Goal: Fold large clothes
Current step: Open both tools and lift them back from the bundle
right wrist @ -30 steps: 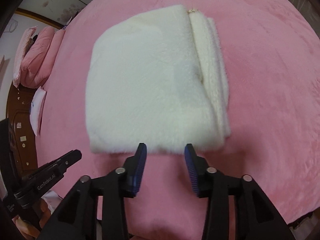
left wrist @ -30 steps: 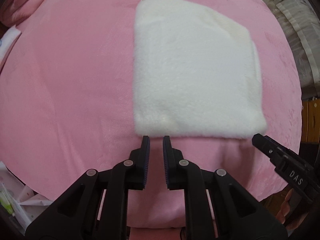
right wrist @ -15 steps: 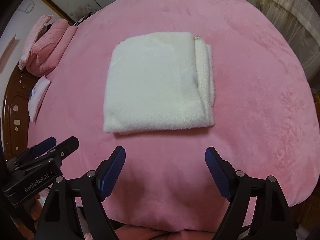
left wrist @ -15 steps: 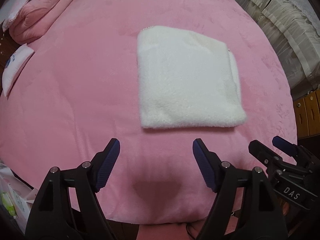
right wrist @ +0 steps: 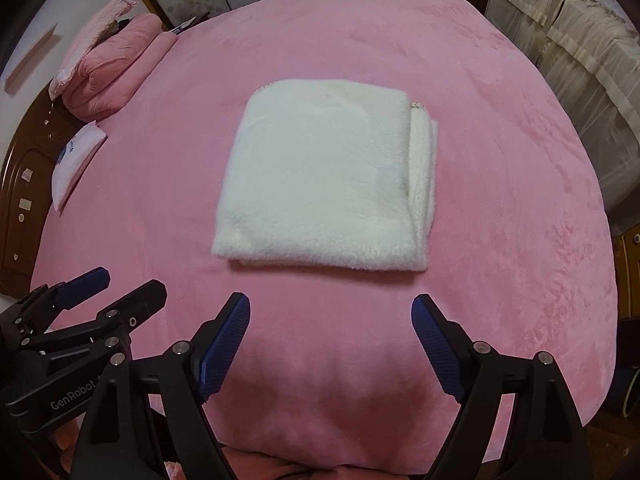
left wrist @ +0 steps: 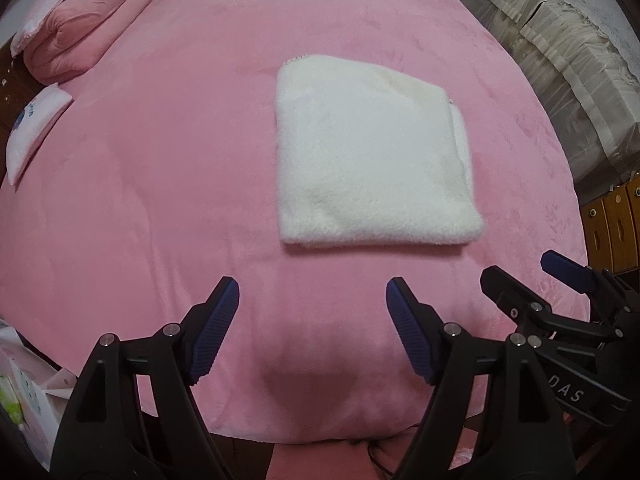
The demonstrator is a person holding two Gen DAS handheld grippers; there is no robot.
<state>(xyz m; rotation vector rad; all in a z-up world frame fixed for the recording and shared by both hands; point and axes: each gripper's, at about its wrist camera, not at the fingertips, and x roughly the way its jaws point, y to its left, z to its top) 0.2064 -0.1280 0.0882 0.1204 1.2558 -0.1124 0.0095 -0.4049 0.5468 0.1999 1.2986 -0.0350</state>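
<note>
A white fleece garment (left wrist: 376,160) lies folded into a thick square on the pink bed cover (left wrist: 160,160), with its layered edges along the right side. In the right wrist view the same folded garment (right wrist: 320,176) sits just beyond the fingers. My left gripper (left wrist: 312,286) hovers above the cover short of the garment's near edge, jaws open and empty. My right gripper (right wrist: 331,302) is likewise open, empty and short of the near edge. Each gripper shows in the other's view: the right gripper (left wrist: 518,266) at the right edge, the left gripper (right wrist: 132,280) at the lower left.
A folded pink quilt (left wrist: 80,20) and a small white pillow (left wrist: 36,128) lie at the bed's far left. Cream-covered stacks (left wrist: 560,60) and wooden drawers (left wrist: 612,232) stand along the right. A dark wooden headboard (right wrist: 20,200) borders the left.
Both grippers went from nearly shut at the garment's near edge to wide open, and both lifted up and back. The garment stays folded on the bed.
</note>
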